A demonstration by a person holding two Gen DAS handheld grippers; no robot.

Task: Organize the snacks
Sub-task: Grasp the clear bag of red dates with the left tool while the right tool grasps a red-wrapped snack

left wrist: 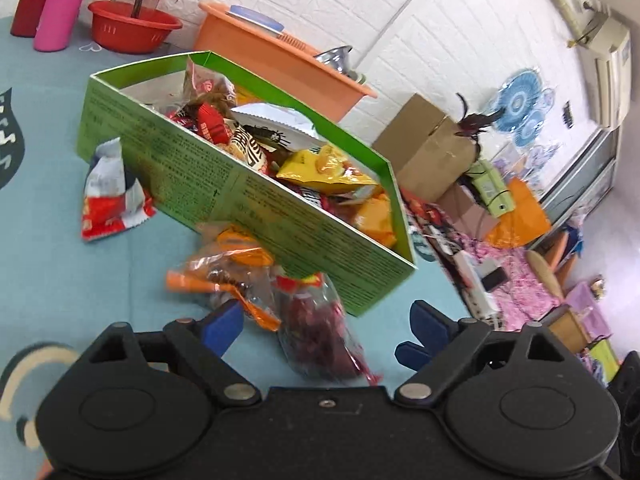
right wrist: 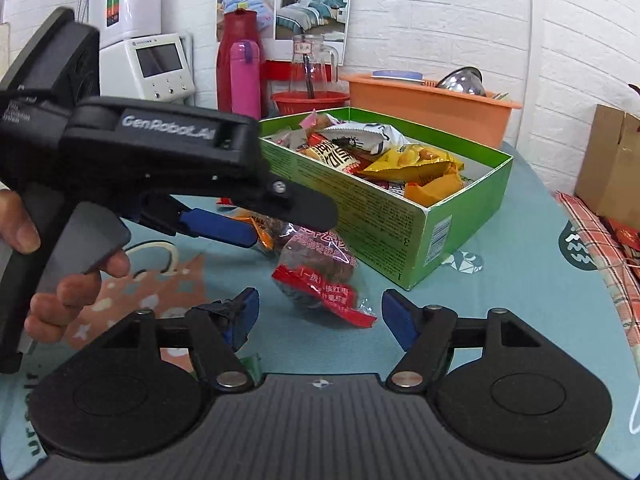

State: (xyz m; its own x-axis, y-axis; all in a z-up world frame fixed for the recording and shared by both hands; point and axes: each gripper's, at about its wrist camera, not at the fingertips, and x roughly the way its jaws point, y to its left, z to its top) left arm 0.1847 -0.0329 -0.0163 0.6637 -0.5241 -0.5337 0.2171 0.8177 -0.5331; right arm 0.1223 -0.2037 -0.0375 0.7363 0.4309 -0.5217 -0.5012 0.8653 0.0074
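Note:
A green cardboard box [left wrist: 256,196] [right wrist: 384,216] holds several snack packets. A clear bag of red dates [left wrist: 320,328] [right wrist: 320,276] lies on the teal tablecloth in front of the box. An orange-trimmed clear snack bag [left wrist: 228,264] [right wrist: 264,236] lies beside it. A red and white packet [left wrist: 112,196] lies left of the box. My left gripper [left wrist: 324,324] is open, with the date bag between its fingers; in the right wrist view its blue finger [right wrist: 218,228] hovers over the orange bag. My right gripper [right wrist: 318,316] is open just before the date bag.
An orange basin [right wrist: 432,112] with a metal bowl, a red basket [right wrist: 310,102] holding a glass jug, and pink and red flasks [right wrist: 245,76] stand behind the box. Brown cartons [left wrist: 428,148] and clutter lie beyond the table's right edge.

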